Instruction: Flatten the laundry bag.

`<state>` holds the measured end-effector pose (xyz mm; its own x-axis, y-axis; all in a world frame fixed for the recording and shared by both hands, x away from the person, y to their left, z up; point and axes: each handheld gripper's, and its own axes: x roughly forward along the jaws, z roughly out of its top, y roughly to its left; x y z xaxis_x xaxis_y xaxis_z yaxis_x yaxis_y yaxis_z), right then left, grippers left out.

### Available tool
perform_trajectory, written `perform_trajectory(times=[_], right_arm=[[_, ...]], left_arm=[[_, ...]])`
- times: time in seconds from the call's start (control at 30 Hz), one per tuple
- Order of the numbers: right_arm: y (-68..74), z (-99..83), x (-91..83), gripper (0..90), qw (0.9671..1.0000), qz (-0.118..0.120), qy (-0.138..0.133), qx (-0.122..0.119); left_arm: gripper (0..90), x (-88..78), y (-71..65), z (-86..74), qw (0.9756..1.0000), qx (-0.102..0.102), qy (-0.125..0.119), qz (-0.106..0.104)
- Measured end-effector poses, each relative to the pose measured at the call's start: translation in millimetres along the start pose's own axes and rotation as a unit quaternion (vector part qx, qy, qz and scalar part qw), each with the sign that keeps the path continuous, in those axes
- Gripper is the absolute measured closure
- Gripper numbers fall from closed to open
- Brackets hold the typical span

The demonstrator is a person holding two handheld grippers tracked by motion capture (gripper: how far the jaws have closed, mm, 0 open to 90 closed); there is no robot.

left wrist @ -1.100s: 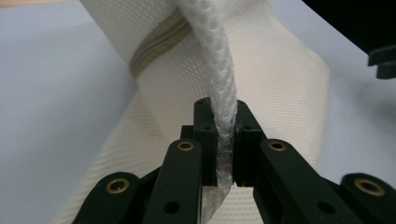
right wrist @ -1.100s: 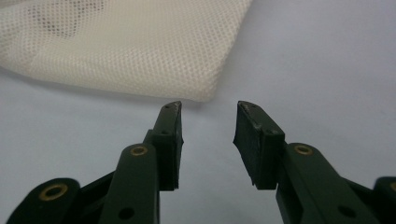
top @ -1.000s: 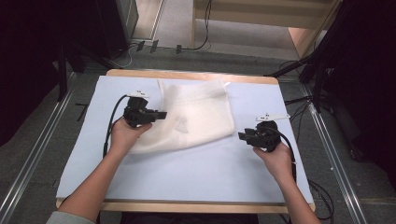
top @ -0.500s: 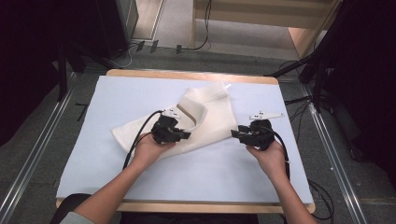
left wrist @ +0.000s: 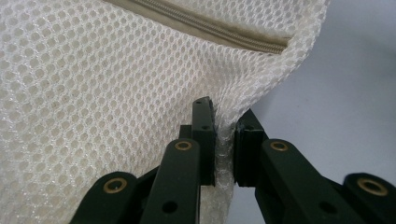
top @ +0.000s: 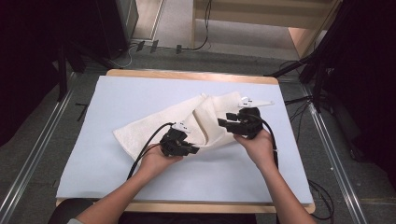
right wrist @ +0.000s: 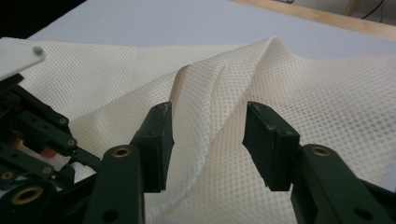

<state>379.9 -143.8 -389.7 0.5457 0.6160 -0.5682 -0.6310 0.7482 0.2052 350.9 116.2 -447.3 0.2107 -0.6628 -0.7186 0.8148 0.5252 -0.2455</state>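
Note:
A cream mesh bag [top: 154, 123] with a beige zipper [left wrist: 205, 28] lies rumpled and partly folded across the middle of the pale blue mat [top: 140, 93]. My left gripper [top: 187, 148] sits at the bag's near edge and is shut on a pinch of the mesh [left wrist: 225, 149]. My right gripper [top: 224, 123] hovers over the bag's right part, its jaws open with a raised fold of mesh [right wrist: 210, 112] between and beyond them, not clamped. The left gripper [right wrist: 32, 140] also appears at the left of the right gripper view.
The mat covers a wooden table [top: 191, 75] whose edge shows at the back. Black cables [top: 144, 149] trail from both grippers toward the person. Metal rails [top: 37, 154] and floor cables [top: 299, 100] flank the table.
My left gripper has dragged the bag's left part rightward and toward the person, folding the bag into a diagonal heap. The right gripper moved left onto the bag.

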Motion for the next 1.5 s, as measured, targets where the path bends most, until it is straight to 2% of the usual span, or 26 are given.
perform_trajectory(times=[0.07,0.1,0.17,0.2,0.23,0.27,0.3,0.43,0.5,0.57,0.6,0.63,0.67,0.7,0.73,0.83,0.97,1.0,1.07,1.1,1.2,1.23,1.3,1.33,1.37,1.5], right_arm=[[3.0,0.1,12.2,49.8,0.9999,-0.001,0.013,-0.003],[3.0,0.1,12.2,49.8,0.9999,-0.001,0.013,-0.003],[4.9,-1.4,25.0,46.7,0.9994,-0.006,0.035,-0.008],[5.1,-4.0,35.6,44.6,0.9983,-0.003,0.057,-0.009],[5.1,-4.0,35.6,44.6,0.9983,-0.003,0.057,-0.009],[4.5,-7.5,44.2,45.5,0.9965,0.010,0.082,-0.007],[4.5,-7.5,44.2,45.5,0.9965,0.010,0.082,-0.007],[1.5,-15.7,53.6,71.7,0.9940,0.041,0.101,0.013],[2.2,-17.1,53.5,82.4,0.9934,0.049,0.104,0.007],[2.8,-16.8,52.3,84.2,0.9933,0.049,0.104,0.005],[3.8,-15.3,49.2,84.8,0.9940,0.050,0.097,-0.005],[3.8,-15.3,49.2,84.8,0.9940,0.050,0.097,-0.005],[4.4,-14.9,47.2,84.7,0.9940,0.051,0.096,-0.007],[4.4,-14.9,47.2,84.7,0.9940,0.051,0.096,-0.007],[5.1,-15.1,46.6,84.7,0.9941,0.050,0.096,-0.007],[6.6,-15.5,45.2,84.0,0.9943,0.048,0.094,-0.010],[9.9,-16.0,42.0,83.7,0.9944,0.050,0.092,-0.008],[11.1,-16.6,40.0,83.5,0.9944,0.051,0.092,-0.013],[12.6,-17.8,36.8,83.0,0.9944,0.052,0.091,-0.015],[12.6,-17.8,36.8,83.0,0.9944,0.052,0.091,-0.015],[15.7,-21.1,29.9,82.3,0.9942,0.056,0.090,-0.014],[15.7,-21.1,29.9,82.3,0.9942,0.056,0.090,-0.014],[18.0,-22.8,26.1,82.3,0.9942,0.056,0.090,-0.016],[19.5,-24.4,24.0,82.3,0.9943,0.057,0.088,-0.018],[19.5,-24.4,24.0,82.3,0.9943,0.057,0.088,-0.018],[24.1,-27.9,20.3,81.7,0.9943,0.059,0.088,-0.017]], left_arm=[[82.8,-1.3,-1.0,-0.4,1.0000,0.004,-0.003,0.008],[82.6,-1.3,-1.0,-0.4,1.0000,0.004,-0.003,0.008],[82.4,-2.0,0.0,-1.3,0.9999,0.006,-0.005,0.009],[81.8,-2.5,0.7,-2.6,0.9999,0.003,-0.006,0.013],[81.7,-2.5,0.7,-2.6,0.9999,0.003,-0.006,0.013],[81.4,-3.2,2.2,-3.6,0.9998,0.004,-0.004,0.017],[81.2,-3.2,2.2,-3.6,0.9998,0.004,-0.004,0.017],[79.6,-3.8,4.4,-4.1,0.9999,-0.006,-0.007,0.013],[76.5,-5.6,5.8,-3.1,0.9999,-0.011,-0.007,0.001],[70.1,-7.7,6.3,-2.2,0.9999,-0.012,-0.005,-0.006],[66.0,-13.7,5.8,0.5,0.9996,-0.017,0.003,-0.020],[64.7,-13.7,5.8,0.5,0.9996,-0.017,0.003,-0.020],[62.6,-24.1,3.5,2.2,0.9994,-0.013,0.006,-0.030],[61.5,-24.1,3.5,2.2,0.9994,-0.013,0.006,-0.030],[61.5,-33.7,2.9,2.7,0.9997,-0.008,0.000,-0.025],[57.6,-54.3,9.0,3.1,0.9992,-0.021,-0.020,-0.026],[54.3,-73.3,26.4,0.5,0.9989,-0.036,-0.029,-0.009],[53.3,-81.6,39.0,-2.6,0.9982,-0.052,-0.031,0.003],[52.0,-88.9,52.1,-6.0,0.9971,-0.067,-0.033,0.014],[50.8,-88.9,52.1,-6.0,0.9971,-0.067,-0.033,0.014],[47.7,-101.2,76.8,-13.0,0.9944,-0.089,-0.040,0.042],[46.4,-101.2,76.8,-13.0,0.9944,-0.089,-0.040,0.042],[45.5,-104.8,87.9,-15.1,0.9929,-0.097,-0.038,0.058],[44.9,-106.1,98.7,-16.7,0.9918,-0.104,-0.039,0.063],[44.8,-106.1,98.7,-16.7,0.9918,-0.104,-0.039,0.063],[44.6,-105.3,118.2,-17.1,0.9908,-0.101,-0.029,0.085]])
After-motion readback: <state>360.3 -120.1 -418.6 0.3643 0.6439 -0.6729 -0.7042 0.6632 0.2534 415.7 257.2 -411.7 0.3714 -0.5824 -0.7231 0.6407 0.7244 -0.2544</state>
